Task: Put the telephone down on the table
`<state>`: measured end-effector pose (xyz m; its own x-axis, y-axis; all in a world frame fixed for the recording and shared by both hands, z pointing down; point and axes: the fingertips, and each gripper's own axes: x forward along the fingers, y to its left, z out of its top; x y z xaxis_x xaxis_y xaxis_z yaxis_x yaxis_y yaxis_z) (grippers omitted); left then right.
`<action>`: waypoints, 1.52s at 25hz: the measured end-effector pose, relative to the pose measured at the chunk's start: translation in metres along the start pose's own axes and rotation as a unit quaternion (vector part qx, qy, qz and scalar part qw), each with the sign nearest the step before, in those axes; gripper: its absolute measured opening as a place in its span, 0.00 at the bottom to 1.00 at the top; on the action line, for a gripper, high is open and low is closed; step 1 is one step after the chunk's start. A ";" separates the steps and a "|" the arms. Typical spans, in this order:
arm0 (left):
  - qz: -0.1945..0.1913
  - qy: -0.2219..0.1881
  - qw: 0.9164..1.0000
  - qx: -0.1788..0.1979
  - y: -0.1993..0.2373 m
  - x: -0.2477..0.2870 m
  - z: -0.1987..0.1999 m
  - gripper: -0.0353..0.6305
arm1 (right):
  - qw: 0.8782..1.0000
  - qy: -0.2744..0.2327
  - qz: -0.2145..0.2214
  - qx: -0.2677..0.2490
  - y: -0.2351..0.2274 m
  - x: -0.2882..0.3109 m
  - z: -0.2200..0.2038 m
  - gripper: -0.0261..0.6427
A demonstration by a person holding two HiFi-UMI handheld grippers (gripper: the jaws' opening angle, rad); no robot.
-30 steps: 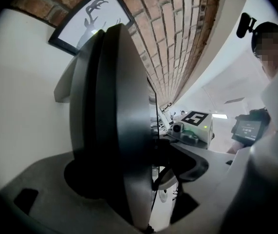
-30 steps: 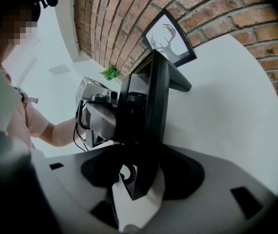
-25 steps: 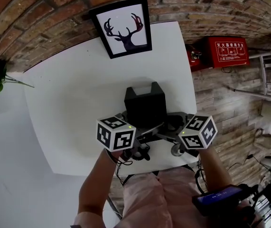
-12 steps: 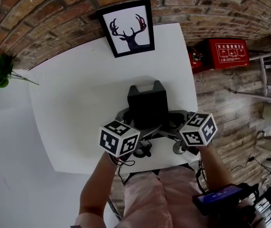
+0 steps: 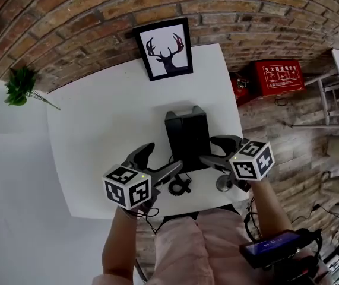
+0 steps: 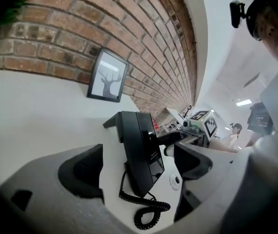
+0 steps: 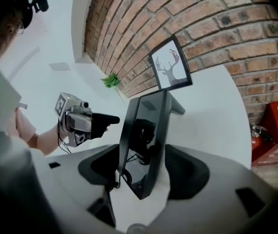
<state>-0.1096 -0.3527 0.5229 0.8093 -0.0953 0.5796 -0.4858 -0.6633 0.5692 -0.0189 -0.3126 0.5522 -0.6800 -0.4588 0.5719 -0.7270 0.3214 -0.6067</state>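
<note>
The black telephone (image 5: 187, 136) lies on the white table (image 5: 98, 117), its coiled cord (image 5: 180, 187) trailing toward the near edge. My left gripper (image 5: 163, 157) is drawn back to the phone's near left, open and clear of it; its jaws have just been opening. In the left gripper view the telephone (image 6: 139, 150) sits ahead between the wide jaws, untouched. My right gripper (image 5: 215, 151) is at the phone's right edge, its jaws also just opening. In the right gripper view the telephone (image 7: 146, 140) stands between the jaws with gaps on both sides.
A framed deer picture (image 5: 168, 48) leans on the brick wall at the table's far edge. A green plant (image 5: 19, 85) is at the far left. A red box (image 5: 279, 76) stands on the floor to the right. A small round disc (image 5: 222, 186) sits near the front edge.
My left gripper has pulled back to the left and toward me, away from the telephone, with its jaws wider. My right gripper's jaws have spread. The telephone stays on the table.
</note>
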 end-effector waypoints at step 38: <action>0.225 -0.431 0.823 0.295 -0.179 -0.213 0.179 0.06 | 0.834 -0.400 -0.235 -0.299 0.207 -0.178 0.181 0.04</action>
<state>-0.1361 -0.3464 0.1937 0.6480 -0.7522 -0.1198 -0.7616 -0.6372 -0.1184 -0.0309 -0.3144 0.2250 -0.1996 -0.9795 -0.0272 -0.9752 0.1959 0.1026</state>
